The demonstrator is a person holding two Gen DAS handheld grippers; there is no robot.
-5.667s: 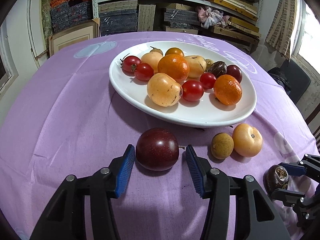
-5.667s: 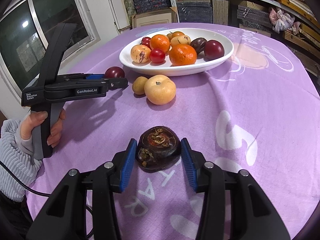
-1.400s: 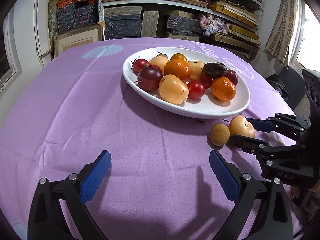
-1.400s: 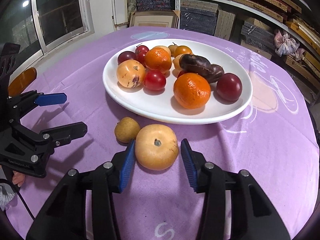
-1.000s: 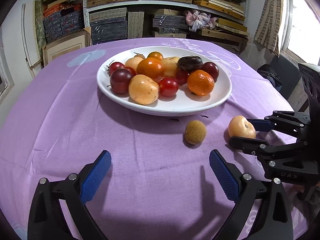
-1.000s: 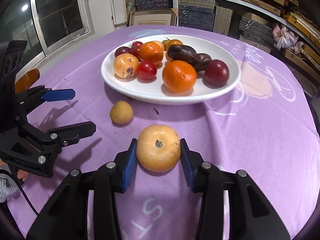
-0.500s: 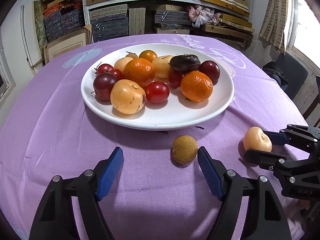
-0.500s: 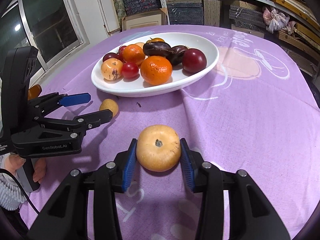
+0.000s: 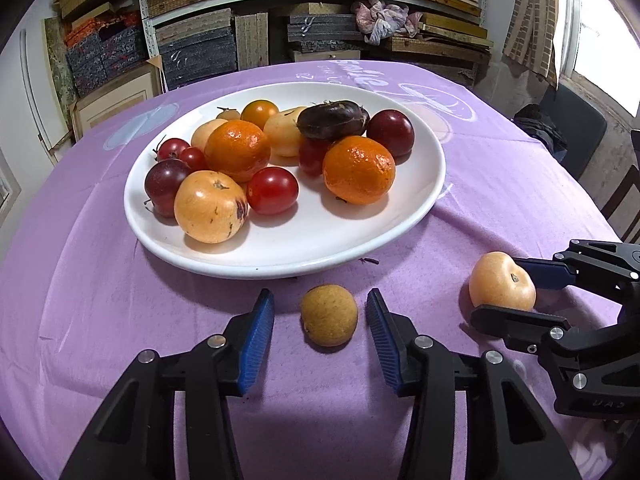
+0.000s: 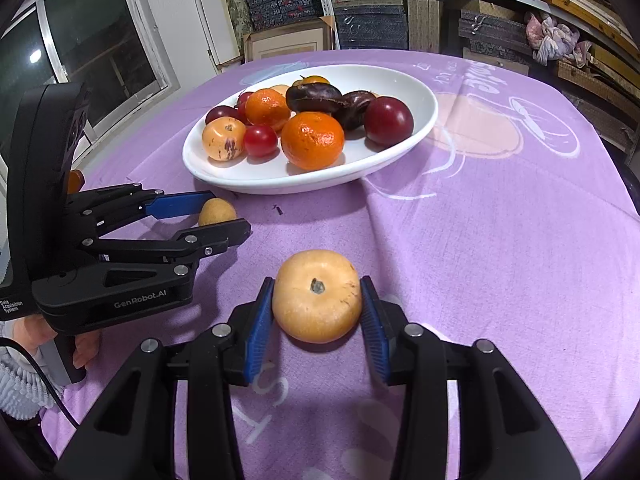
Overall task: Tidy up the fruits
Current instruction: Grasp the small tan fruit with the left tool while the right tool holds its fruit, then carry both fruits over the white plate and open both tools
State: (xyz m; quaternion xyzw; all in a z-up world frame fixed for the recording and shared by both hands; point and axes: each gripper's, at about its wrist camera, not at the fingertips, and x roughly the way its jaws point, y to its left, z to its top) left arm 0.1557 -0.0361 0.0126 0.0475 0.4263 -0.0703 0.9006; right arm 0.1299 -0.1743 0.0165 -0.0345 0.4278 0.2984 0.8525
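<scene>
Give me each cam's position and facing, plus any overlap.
Left wrist: on the left gripper, looking down-forward at the brown fruit between its closing fingers; plate beyond.
Right wrist: on the right gripper, looking down-forward at the yellow fruit it clamps; a hand shows left.
Shared: both fruits, plate, each other's gripper.

On the side of the left gripper (image 10: 224,220), seen from the right wrist, the brand "GenRobot.AI" is printed in pale letters, and at its rear edge stands a small label "Data Acquisition System". On the purple tablecloth (image 10: 520,260) there are large white letters: "ST" just below the right gripper (image 10: 318,320), and near the white plate (image 10: 424,120) a word that seems to end in "le", which I cannot read fully. In the left wrist view the body of the right gripper shows faint letters like "UAS" or "DAS", too weak to be sure.
</scene>
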